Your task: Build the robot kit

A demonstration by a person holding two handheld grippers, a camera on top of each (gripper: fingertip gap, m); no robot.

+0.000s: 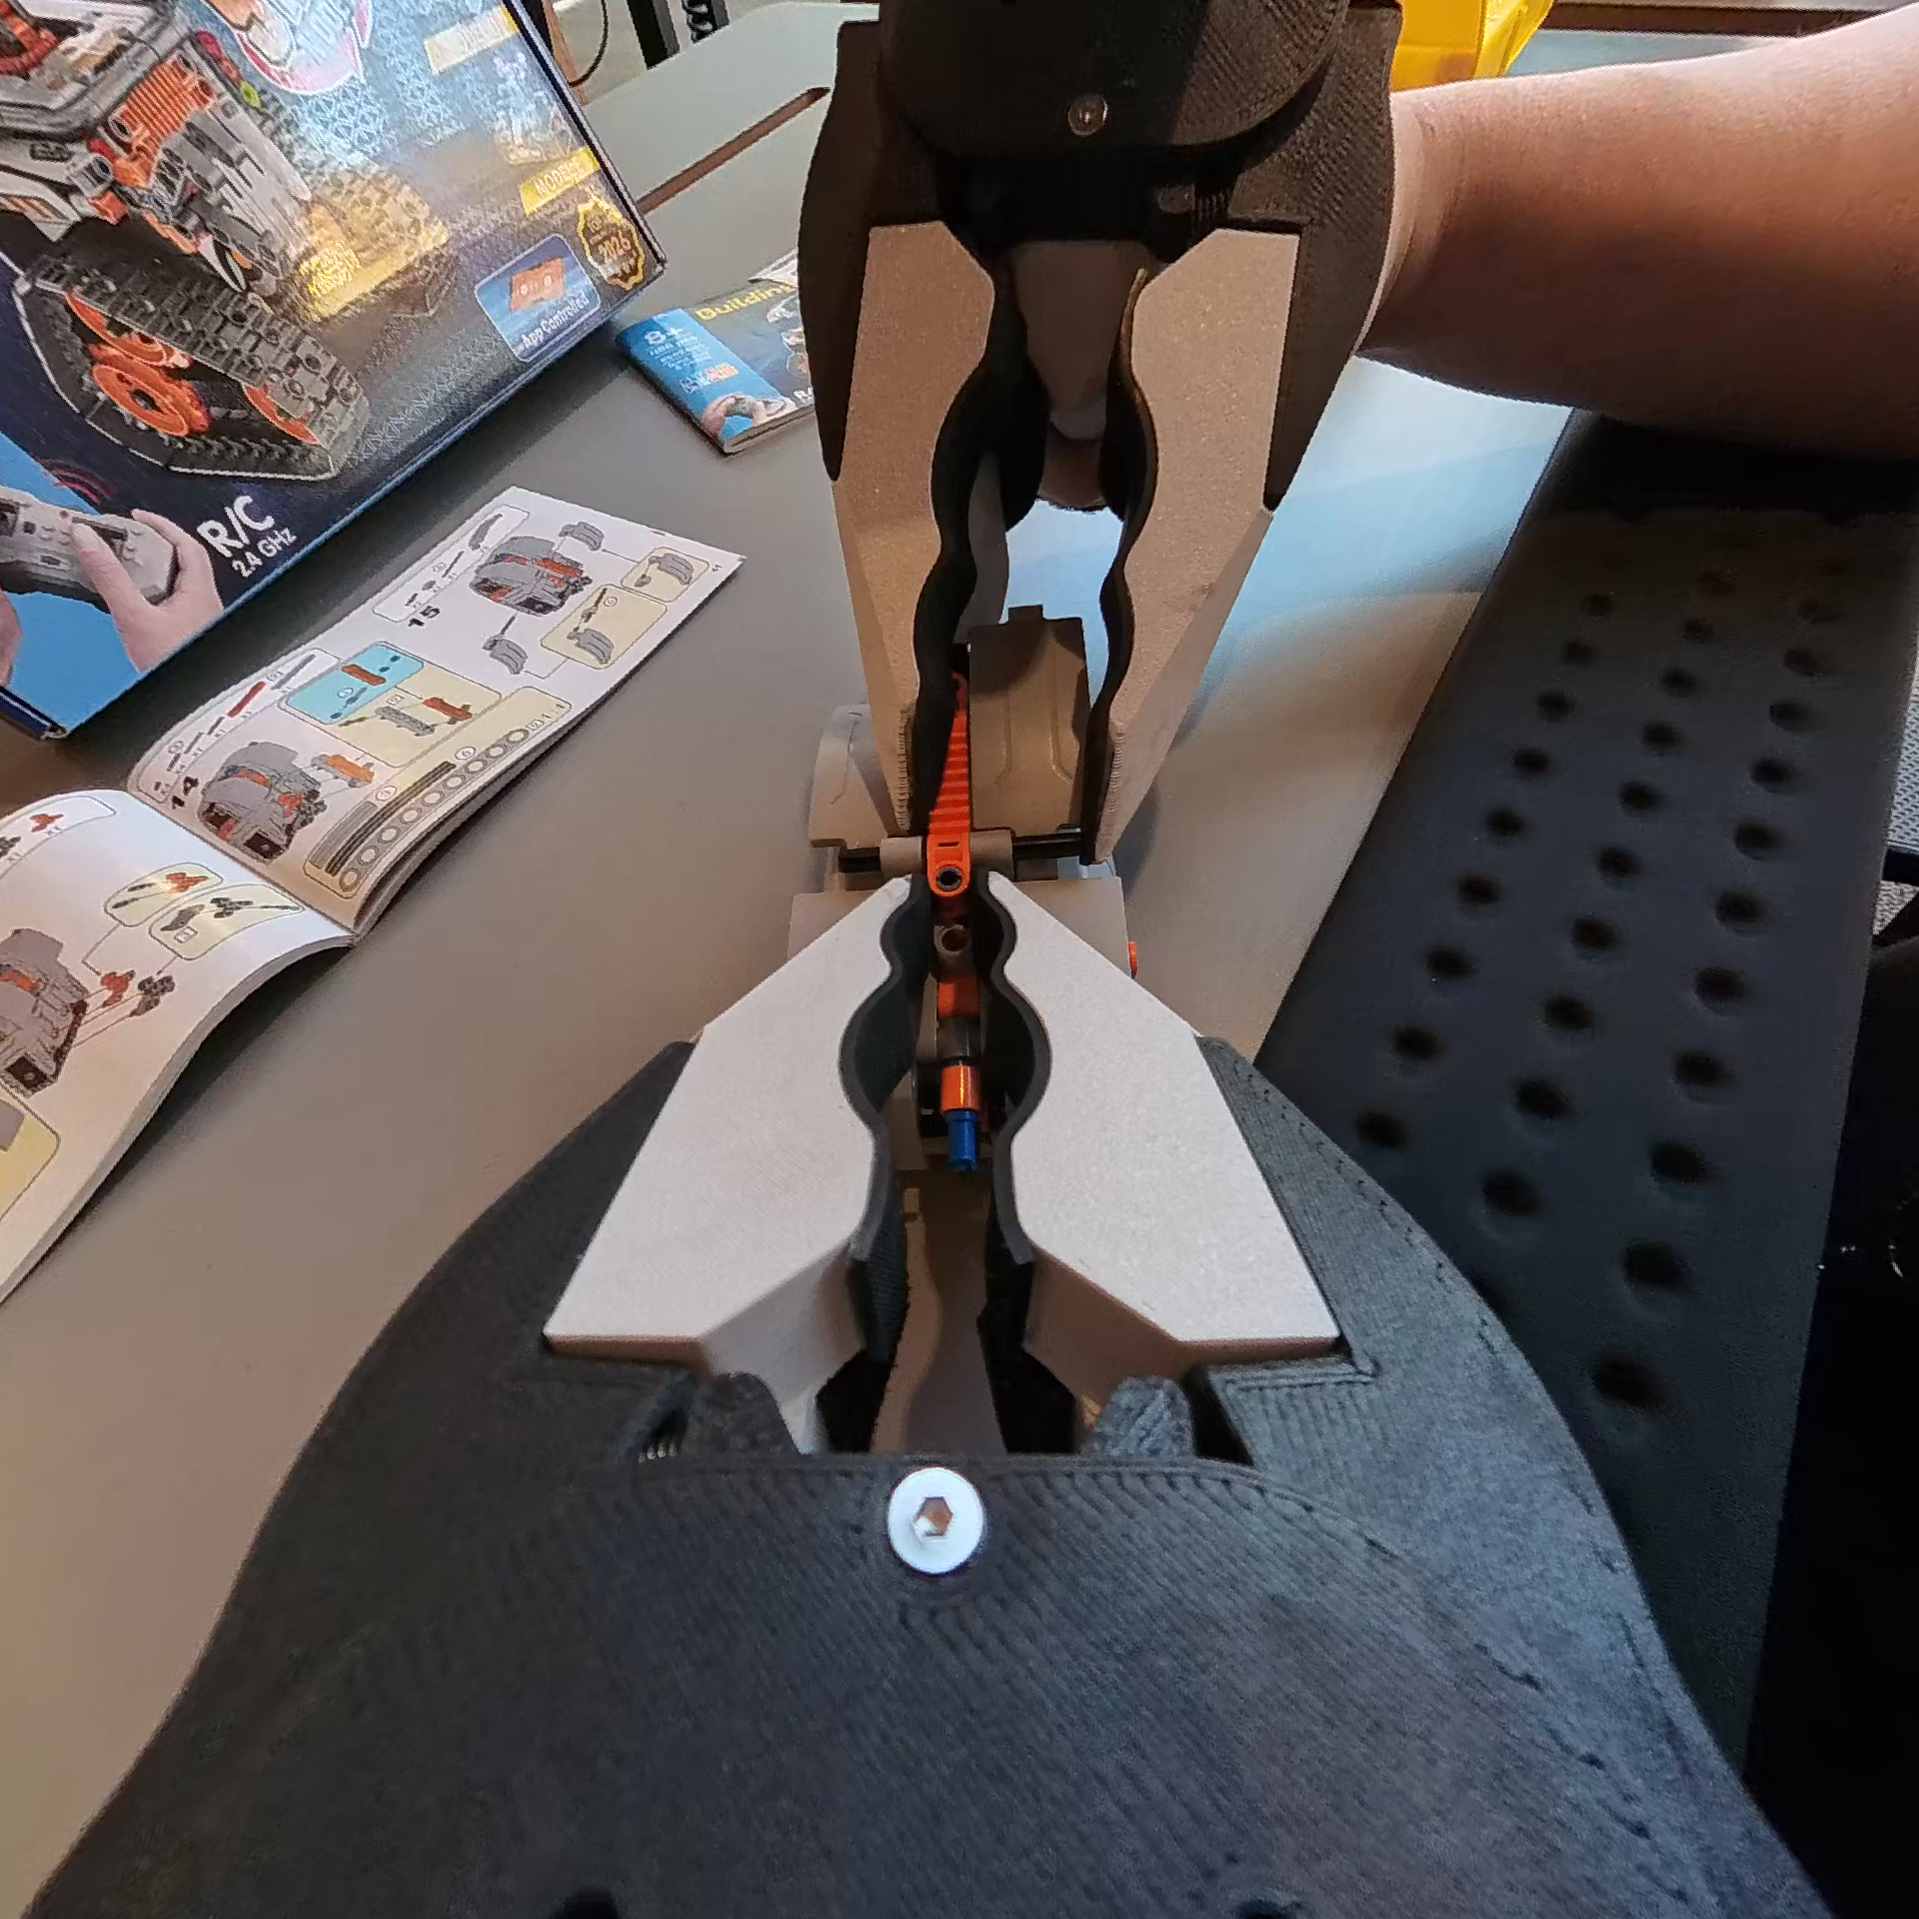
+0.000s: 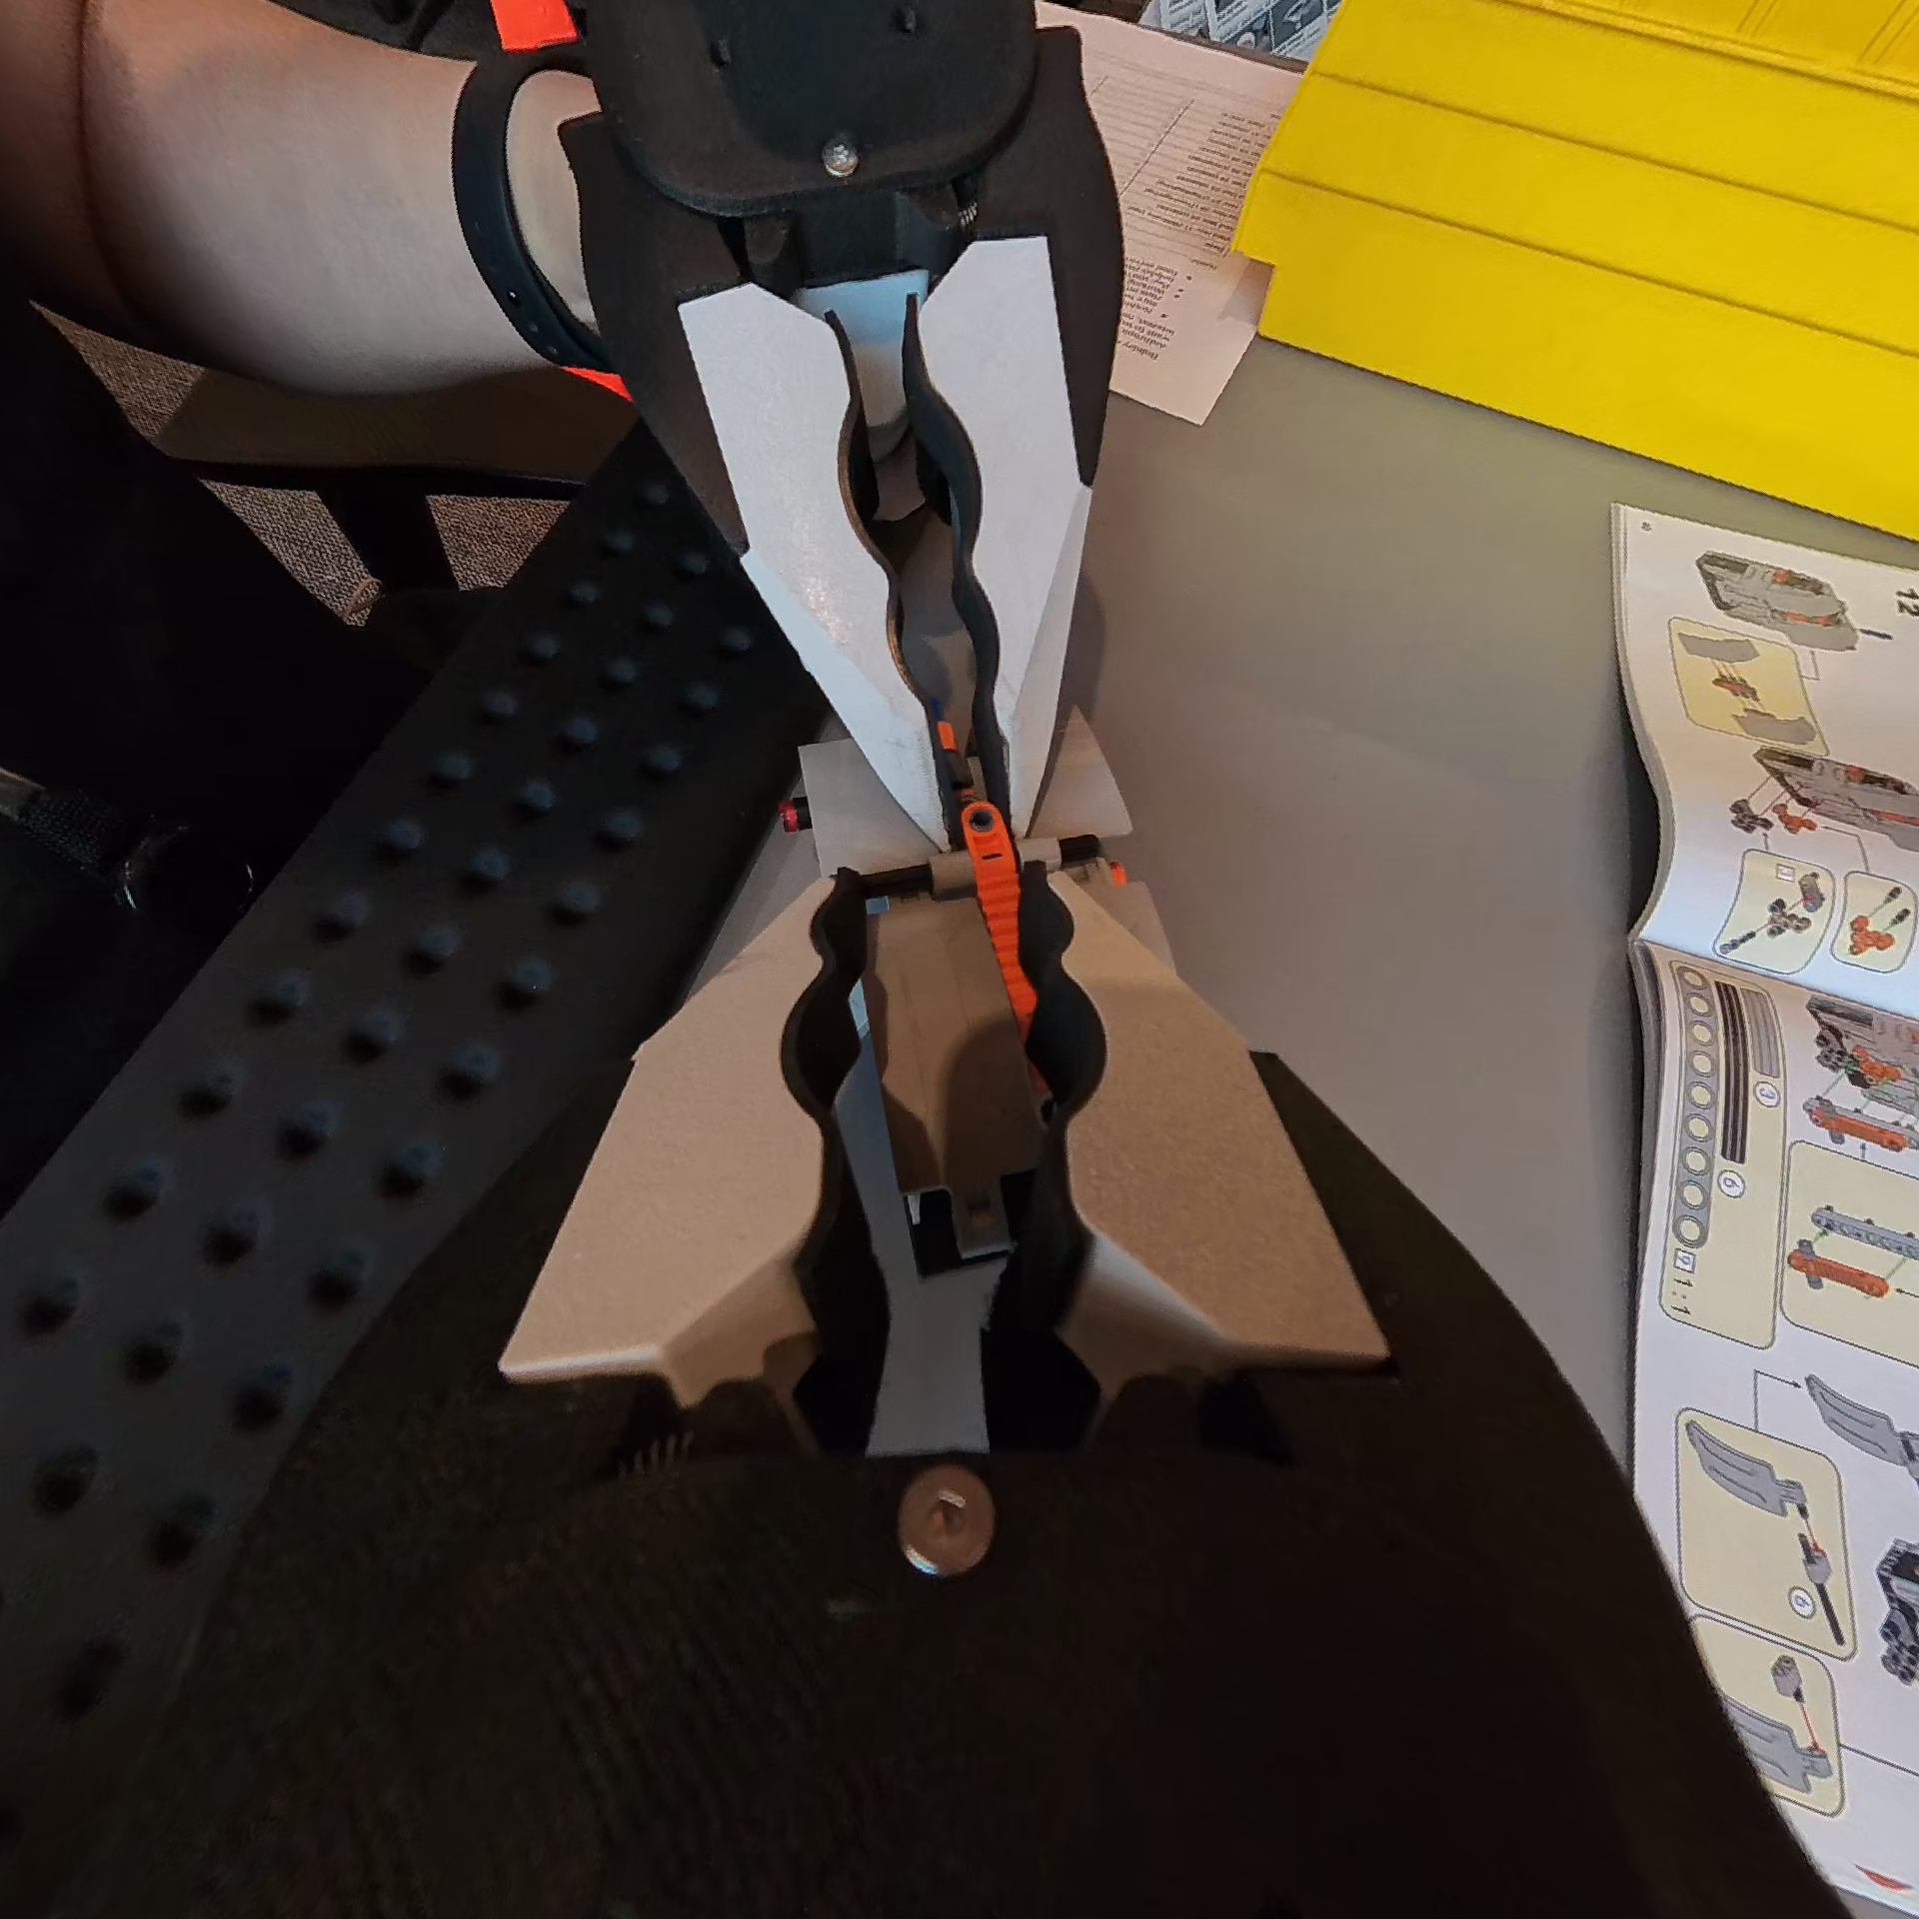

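We see the left gripper point(image 1: 947, 914) in the foreground of its own view, its grey fingers point(image 1: 748, 1142) drawn close and pinching a narrow stack of small toy pins point(image 1: 957, 1049), orange, grey and blue, that runs between the wavy black pads. Just past its tips an orange toothed strip point(image 1: 947, 789) ends in a round eye threaded on a thin black axle point(image 1: 1049, 843) with a grey sleeve on either side.

From the opposite side we see the right gripper point(image 2: 961, 914) meet it tip to tip. Its fingers stand somewhat apart around a grey curved panel point(image 2: 955, 1070), with the orange strip pressed along one pad; whether they actually clamp the panel we cannot tell. The whole grey toy assembly hangs between the two grippers, above the grey table point(image 1: 498, 1090), near its edge.

Beside the grippers lies a black studded mat point(image 1: 1620, 935), just off the table's edge. A bare forearm point(image 1: 1661, 239) reaches in behind the far gripper in the left view, and a black wristband point(image 2: 498, 228) shows on the other arm in the right view.

Farther out on the table lies an open instruction booklet point(image 1: 343, 768), then a small closed booklet point(image 1: 727, 363) and a large blue toy box point(image 1: 260, 312). In the right view we see yellow bins point(image 2: 1589, 208) at the back with a printed sheet point(image 2: 1173, 260) beside them.
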